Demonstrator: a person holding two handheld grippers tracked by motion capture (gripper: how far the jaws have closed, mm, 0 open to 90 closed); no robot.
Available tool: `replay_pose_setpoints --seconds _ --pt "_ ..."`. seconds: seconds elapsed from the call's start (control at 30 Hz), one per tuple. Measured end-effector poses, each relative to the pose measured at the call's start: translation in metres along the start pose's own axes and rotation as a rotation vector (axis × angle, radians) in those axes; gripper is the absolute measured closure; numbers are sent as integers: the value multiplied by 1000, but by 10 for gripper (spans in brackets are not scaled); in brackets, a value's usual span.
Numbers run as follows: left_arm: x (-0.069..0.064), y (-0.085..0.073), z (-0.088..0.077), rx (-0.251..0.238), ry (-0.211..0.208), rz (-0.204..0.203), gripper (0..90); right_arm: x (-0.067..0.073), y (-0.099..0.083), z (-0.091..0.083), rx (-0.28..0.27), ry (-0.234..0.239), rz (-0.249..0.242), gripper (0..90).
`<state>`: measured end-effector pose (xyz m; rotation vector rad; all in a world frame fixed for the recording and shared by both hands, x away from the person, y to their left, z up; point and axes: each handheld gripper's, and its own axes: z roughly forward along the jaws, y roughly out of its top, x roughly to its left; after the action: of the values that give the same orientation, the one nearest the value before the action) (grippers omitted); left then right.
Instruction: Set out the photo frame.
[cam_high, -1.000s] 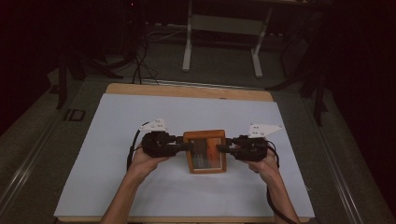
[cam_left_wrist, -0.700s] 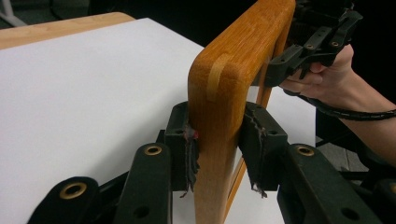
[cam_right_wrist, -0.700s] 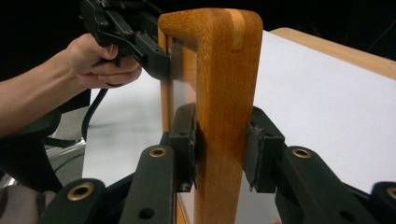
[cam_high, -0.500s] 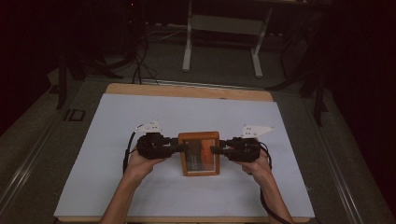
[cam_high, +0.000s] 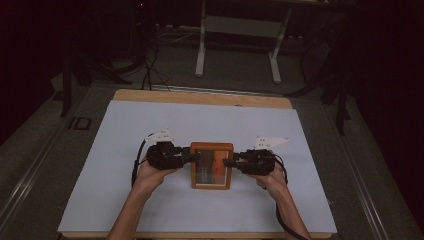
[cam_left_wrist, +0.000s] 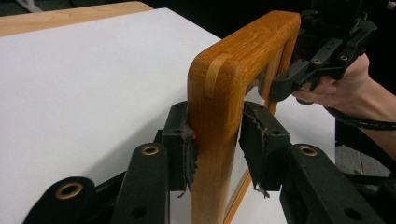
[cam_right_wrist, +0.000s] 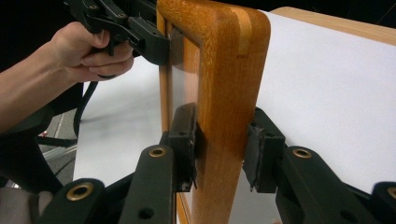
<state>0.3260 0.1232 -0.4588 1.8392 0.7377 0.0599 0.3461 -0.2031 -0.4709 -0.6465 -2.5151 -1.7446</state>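
A wooden picture frame (cam_high: 212, 165) with a glass front hangs between my two grippers over the white sheet (cam_high: 150, 125). My left gripper (cam_high: 192, 156) is shut on its left rail, and the pads (cam_left_wrist: 187, 140) press the wood (cam_left_wrist: 219, 93) from both sides. My right gripper (cam_high: 227, 162) is shut on the opposite rail (cam_right_wrist: 224, 70), with a pad (cam_right_wrist: 187, 135) on each face. In the left gripper view the right gripper (cam_left_wrist: 299, 77) grips the far rail. The right gripper view shows the left gripper (cam_right_wrist: 144, 39) and the hand holding it.
The white sheet covers most of a wooden table (cam_high: 200, 97), leaving bare wood along the far edge. A metal stand (cam_high: 237, 45) and cables (cam_high: 150, 65) are on the dark floor behind the table. Both forearms enter from the table's near edge.
The frame and both grippers have shifted a little left and toward the person since one second ago. Over the last half second they have held still.
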Motion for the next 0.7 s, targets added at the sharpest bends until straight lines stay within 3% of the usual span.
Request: replay_pose_setpoints --seconds 0.7 --pt "7 -3 0 -15 21 -37 647 -7 0 10 14 4 19 667"
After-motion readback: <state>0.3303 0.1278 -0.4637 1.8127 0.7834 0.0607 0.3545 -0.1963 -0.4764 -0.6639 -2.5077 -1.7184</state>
